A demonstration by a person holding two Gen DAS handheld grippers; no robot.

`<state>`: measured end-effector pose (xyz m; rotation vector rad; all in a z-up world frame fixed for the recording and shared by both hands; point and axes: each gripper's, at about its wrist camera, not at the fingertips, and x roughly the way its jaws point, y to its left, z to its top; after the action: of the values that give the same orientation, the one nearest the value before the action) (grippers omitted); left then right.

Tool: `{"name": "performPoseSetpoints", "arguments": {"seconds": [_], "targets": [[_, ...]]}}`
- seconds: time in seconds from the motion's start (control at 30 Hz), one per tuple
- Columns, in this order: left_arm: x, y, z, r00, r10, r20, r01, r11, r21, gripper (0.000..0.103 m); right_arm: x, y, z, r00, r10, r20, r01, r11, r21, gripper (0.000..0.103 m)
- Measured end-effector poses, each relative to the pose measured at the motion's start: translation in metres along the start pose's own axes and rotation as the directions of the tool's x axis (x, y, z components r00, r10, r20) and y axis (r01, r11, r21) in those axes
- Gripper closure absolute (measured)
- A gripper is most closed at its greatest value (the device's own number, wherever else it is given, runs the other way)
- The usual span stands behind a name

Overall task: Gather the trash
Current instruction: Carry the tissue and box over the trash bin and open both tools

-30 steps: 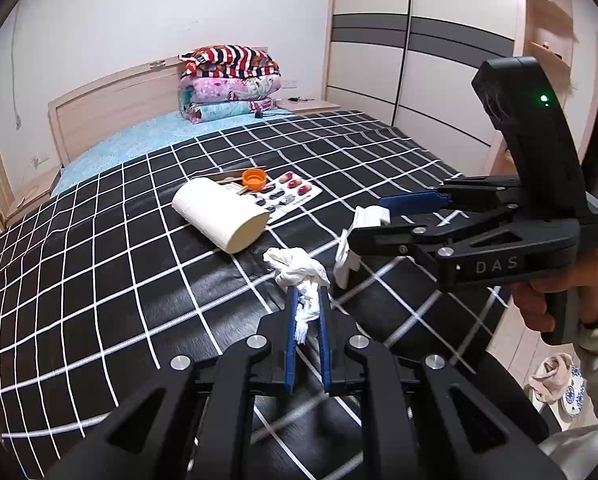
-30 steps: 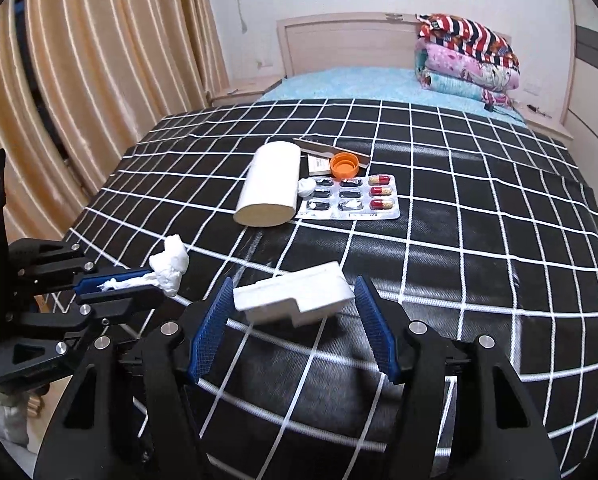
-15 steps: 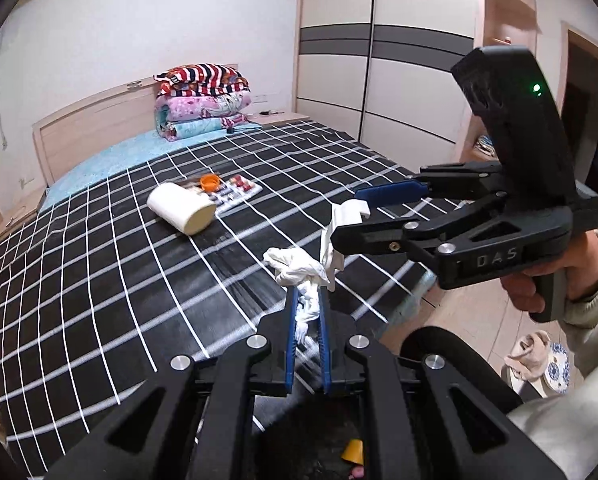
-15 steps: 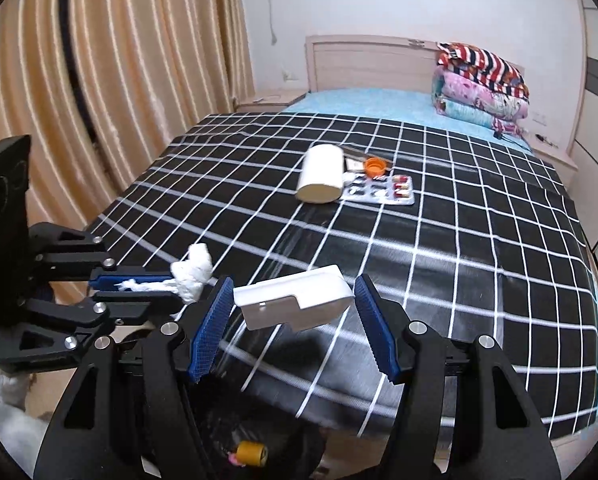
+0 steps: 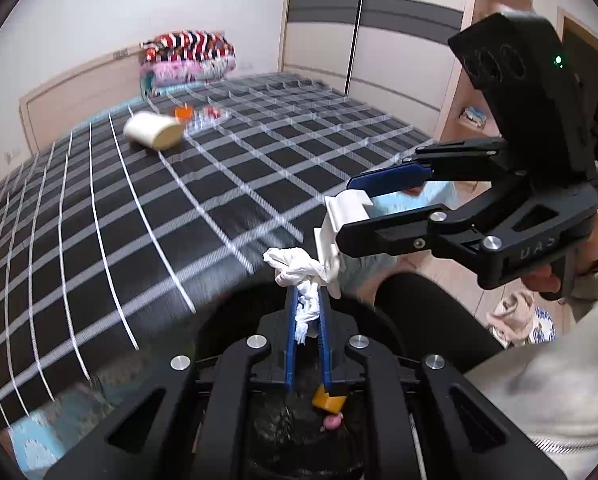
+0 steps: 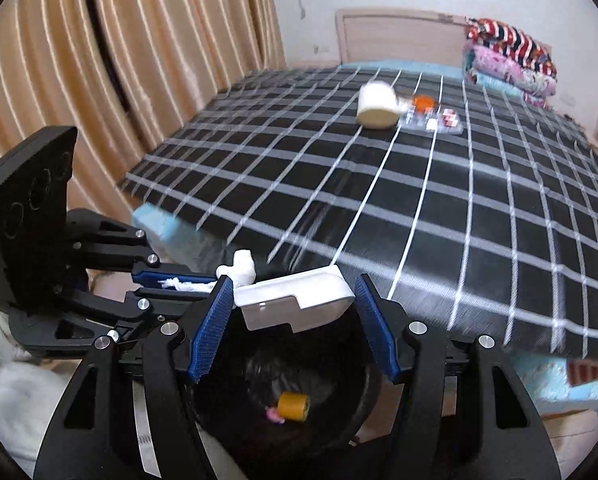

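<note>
The left hand-held gripper (image 5: 306, 312) is pinched narrow on a crumpled white tissue (image 5: 297, 270), whose bunched end sticks out past the blue pads. The right hand-held gripper (image 6: 293, 322) stands at a middling width, its two blue pads pressed against the ends of a white plastic casing (image 6: 295, 298) held crosswise between them. In the left wrist view that casing (image 5: 339, 232) hangs just beside the tissue, the two nearly touching.

Both grippers are past the foot edge of the bed (image 6: 379, 208), above a round black trash bin (image 6: 363, 396) that stands on the floor close against that edge. The bin's mouth is open beneath the held things; a small yellow-orange roll (image 6: 294, 406) and a pink scrap (image 6: 273, 414) lie at its bottom.

The black checked bedspread (image 5: 139, 216) is largely bare near the foot. Well up the bed lie a roll of paper (image 6: 377, 106), an orange cap (image 6: 424, 101) and a blister pack of pills (image 6: 435, 122), close together. Folded quilts (image 6: 507, 64) are stacked at the headboard. Tan curtains (image 6: 99, 60) hang along one side of the bed, and a wardrobe (image 5: 379, 40) along the other.
</note>
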<state>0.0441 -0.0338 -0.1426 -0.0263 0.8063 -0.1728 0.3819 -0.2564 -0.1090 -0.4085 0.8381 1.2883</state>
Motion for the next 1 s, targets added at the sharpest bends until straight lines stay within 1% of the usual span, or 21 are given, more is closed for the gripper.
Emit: {"name": "performPoseSetpoints", "arguments": {"seconds": [0.17,0.2,0.27,0.37,0.5,0.6,0.77,0.8,0.87,0.93,0.97,1.0], "targets": [[0.024,0.005,-0.028,0.996,-0.017,-0.083,0.013,0.999,-0.043,0.094,0.026,0.003,-0.023,0.996,0.024,-0.086,-0.023,1.0,0.011,0.041],[0.032,0.008,-0.035,0.994,-0.019,-0.109,0.012,0.998,-0.057,0.094,0.032,0.002,-0.028,0.994,0.039,-0.102,-0.038,0.999,0.015,0.041],[0.05,0.013,-0.049,0.985,-0.002,-0.174,-0.01,0.997,-0.072,0.094,0.048,-0.001,-0.038,0.989,0.045,-0.141,-0.04,0.999,0.033,0.041],[0.067,0.015,-0.062,0.975,-0.016,-0.221,-0.004,0.996,-0.092,0.094,0.068,-0.006,-0.052,0.98,0.055,-0.19,-0.044,0.997,0.062,0.041],[0.082,0.015,-0.076,0.965,-0.03,-0.261,0.001,0.994,-0.111,0.094,0.088,-0.008,-0.068,0.97,0.046,-0.241,-0.028,0.997,0.078,0.041],[0.091,0.015,-0.083,0.957,-0.036,-0.289,0.002,0.993,-0.117,0.094,0.097,-0.007,-0.075,0.965,0.035,-0.261,-0.016,0.997,0.075,0.041],[0.096,0.018,-0.085,0.951,-0.049,-0.305,0.007,0.991,-0.136,0.094,0.107,-0.012,-0.08,0.957,0.033,-0.288,-0.008,0.996,0.087,0.041],[0.097,0.02,-0.081,0.95,-0.049,-0.308,0.006,0.991,-0.137,0.094,0.108,-0.012,-0.08,0.956,0.034,-0.29,-0.008,0.996,0.088,0.041],[0.099,0.019,-0.08,0.949,-0.044,-0.313,0.002,0.991,-0.134,0.093,0.109,-0.012,-0.081,0.955,0.037,-0.293,-0.01,0.996,0.091,0.04],[0.102,0.018,-0.079,0.945,-0.019,-0.327,-0.023,0.992,-0.126,0.093,0.11,-0.012,-0.081,0.955,0.04,-0.294,-0.012,0.995,0.096,0.04],[0.104,0.017,-0.079,0.942,-0.007,-0.335,-0.036,0.992,-0.122,0.091,0.111,-0.013,-0.081,0.954,0.042,-0.296,-0.014,0.995,0.097,0.04],[0.105,0.017,-0.079,0.941,-0.004,-0.339,-0.039,0.992,-0.119,0.086,0.111,-0.013,-0.081,0.954,0.043,-0.298,-0.015,0.995,0.096,0.04]]}}
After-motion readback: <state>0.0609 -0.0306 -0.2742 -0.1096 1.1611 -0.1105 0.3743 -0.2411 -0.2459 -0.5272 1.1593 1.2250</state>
